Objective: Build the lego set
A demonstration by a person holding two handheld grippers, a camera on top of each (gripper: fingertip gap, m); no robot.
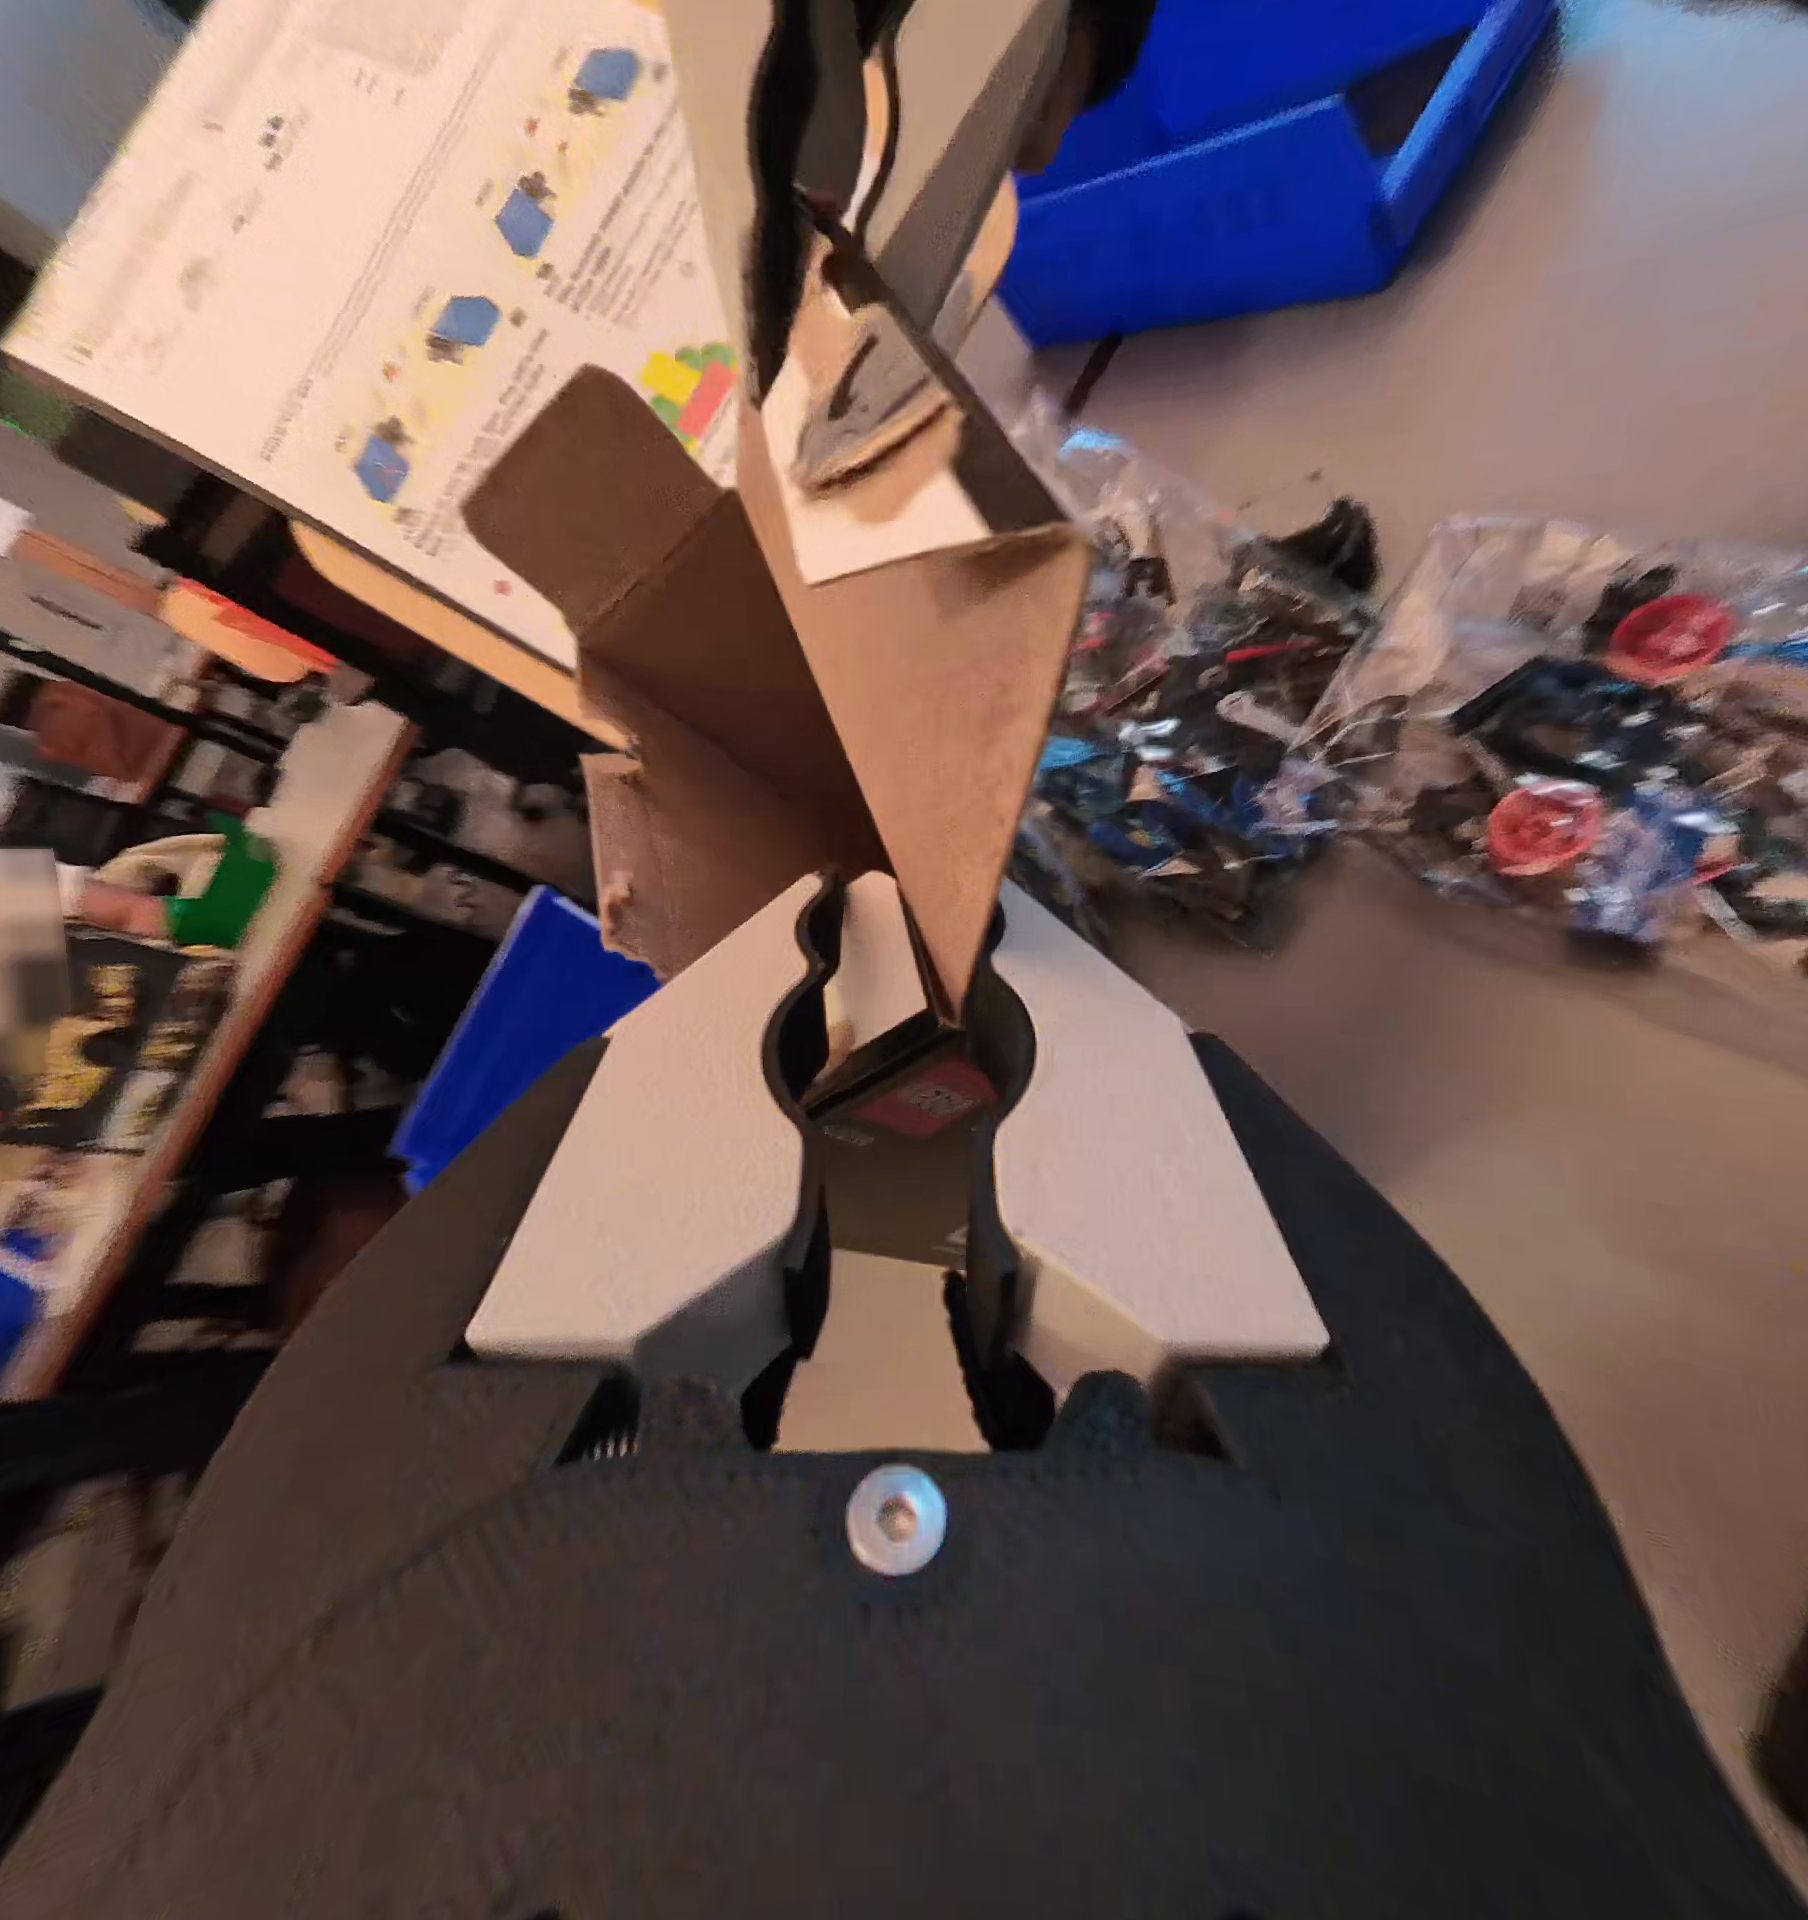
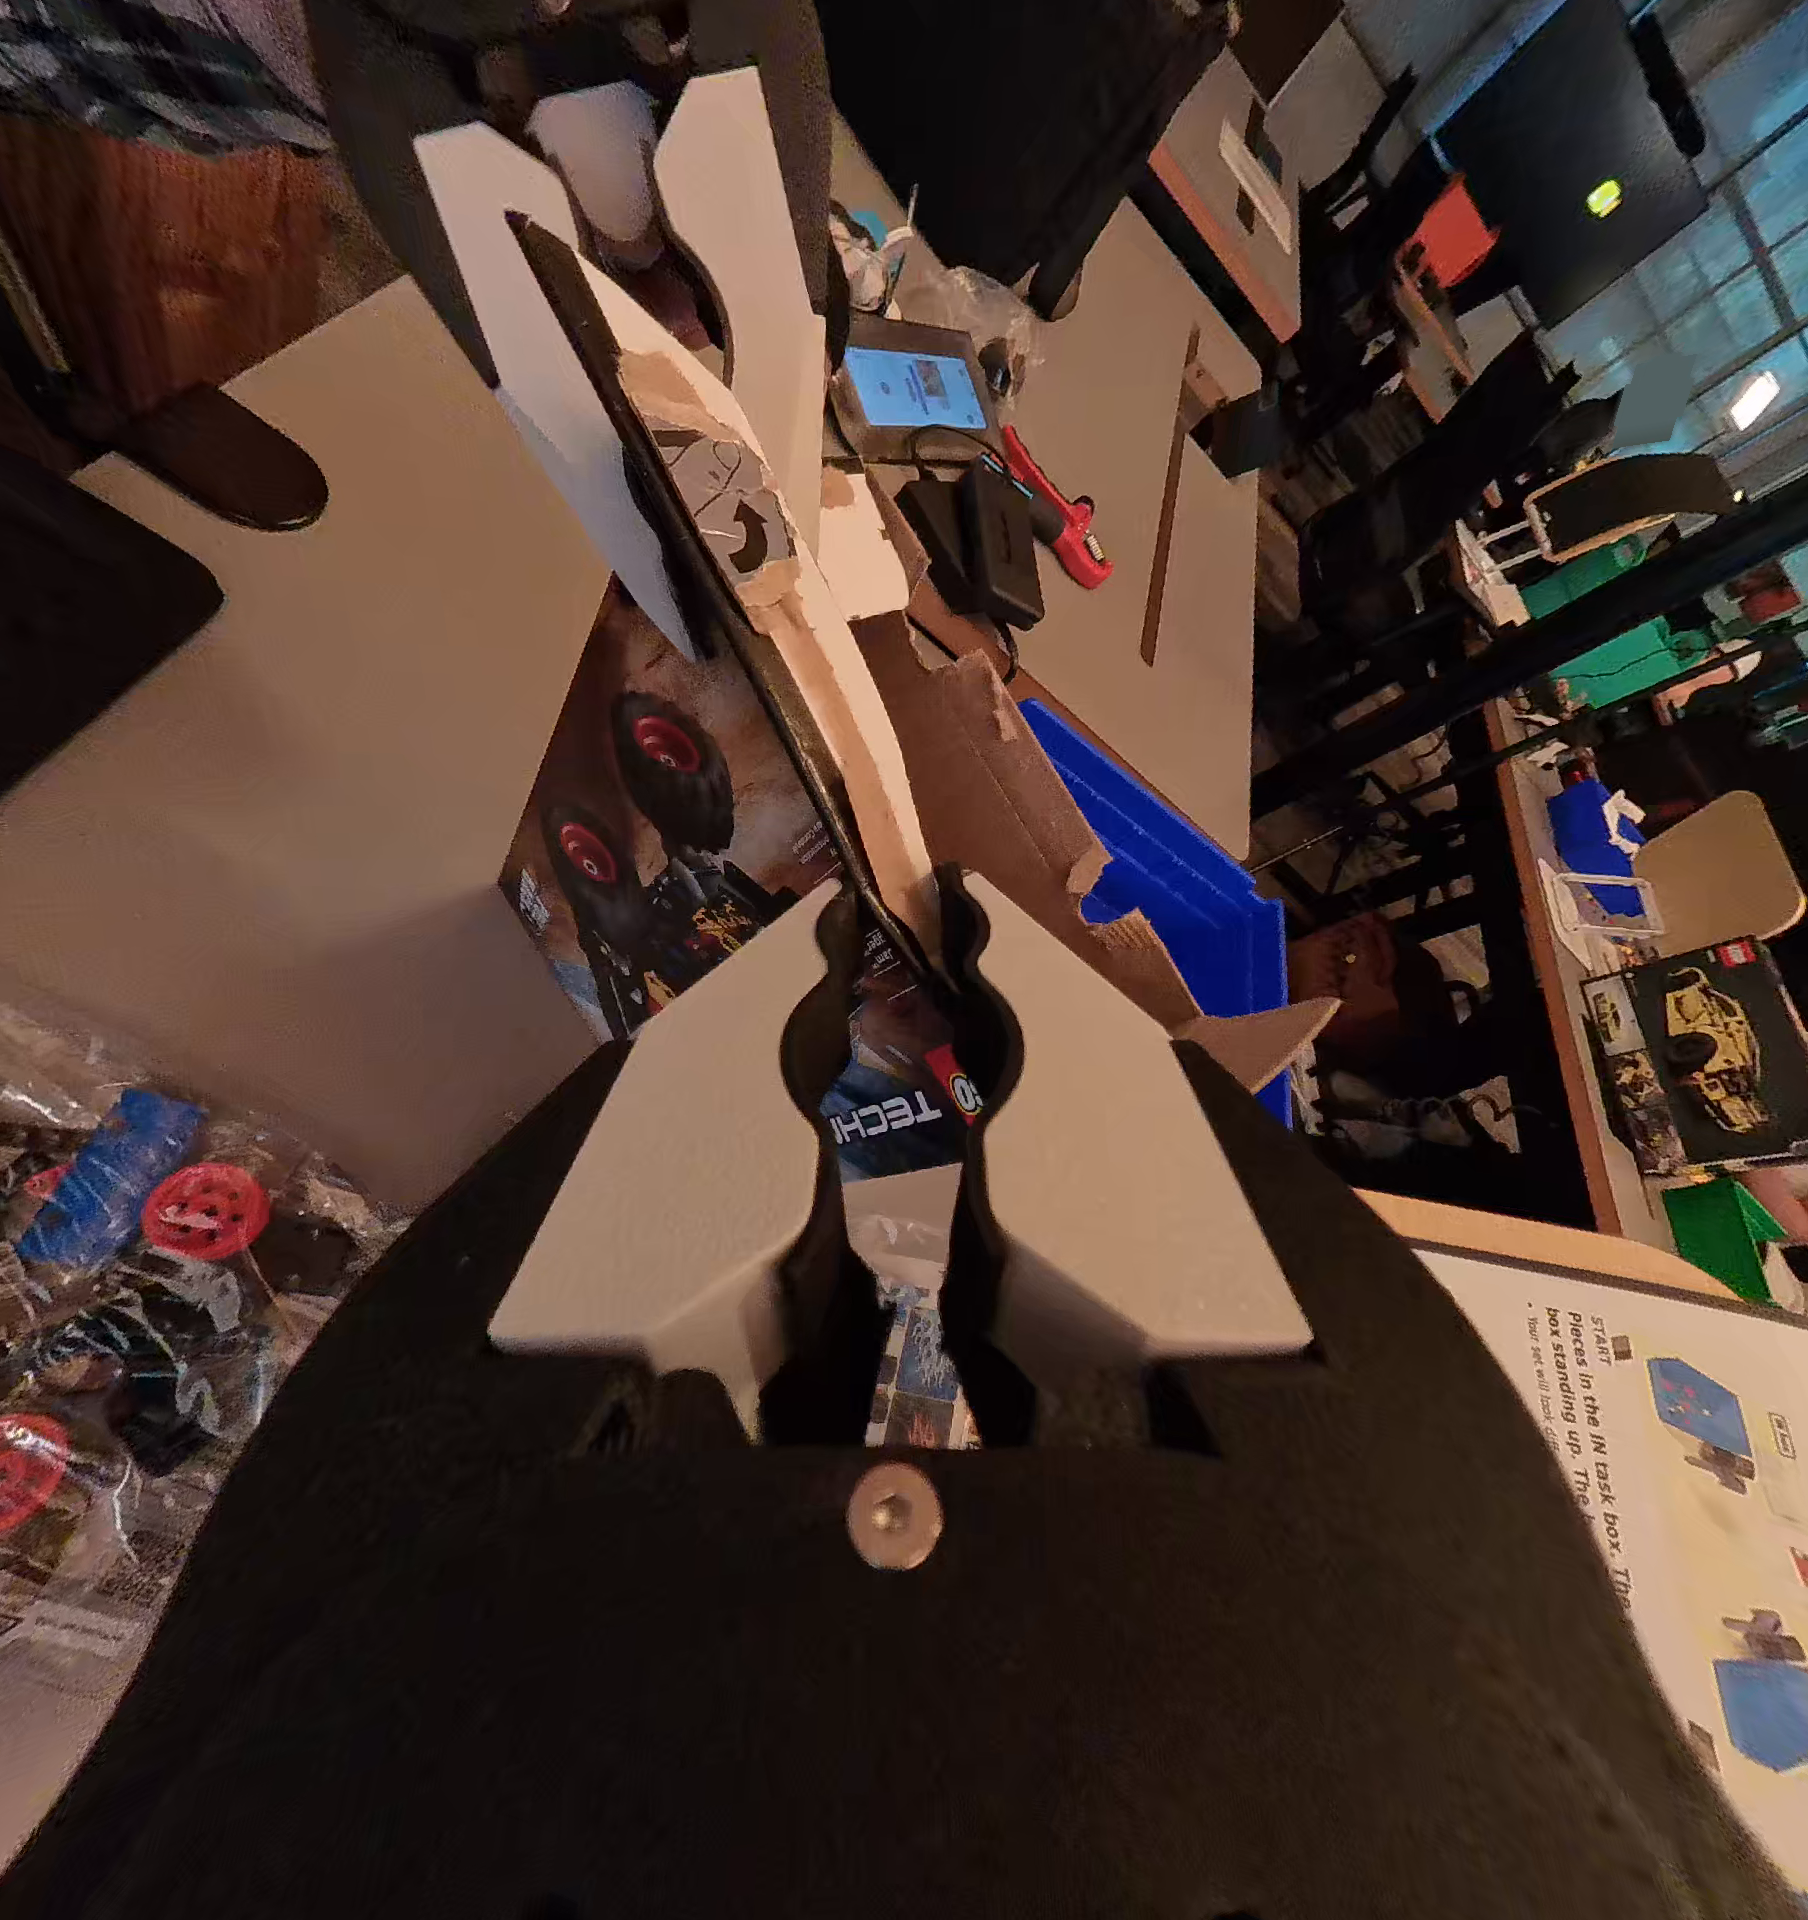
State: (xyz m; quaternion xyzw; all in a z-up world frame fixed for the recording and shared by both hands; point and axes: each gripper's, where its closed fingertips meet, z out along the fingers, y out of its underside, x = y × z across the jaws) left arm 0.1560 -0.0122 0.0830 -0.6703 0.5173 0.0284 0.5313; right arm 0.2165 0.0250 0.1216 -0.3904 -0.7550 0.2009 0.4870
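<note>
Left view's pretty blurry; both grippers, left (image 1: 905,935) and right (image 2: 900,914), are clamped on opposite ends of the opened lego box (image 2: 671,810), held above the bagged pieces (image 1: 1502,758) on the table (image 1: 1502,1195)

Colours only, quick pass:

- Opened cardboard lego box (image 1: 879,727): plain brown inside; printed outside (image 2: 671,831) w/ black tyres on red hubs, black-and-yellow vehicle, blue band, small red square logo.
- Left gripper (image 1: 905,935): black body, pale grey-white fingers (image 1: 692,1143), silver screw.
- Right gripper (image 2: 900,925): same black body, pale grey-white fingers (image 2: 1108,1174).
- Clear plastic bags of lego parts (image 1: 1502,748): mostly black and blue pieces, red wheel hubs.
- Blue plastic bin (image 1: 1243,208): solid bright blue.
- White printed instruction sheet (image 1: 380,260): blue box pictures, small yellow, green, red blocks, dark text.
- Desk (image 1: 1502,1195): plain light grey.
</note>
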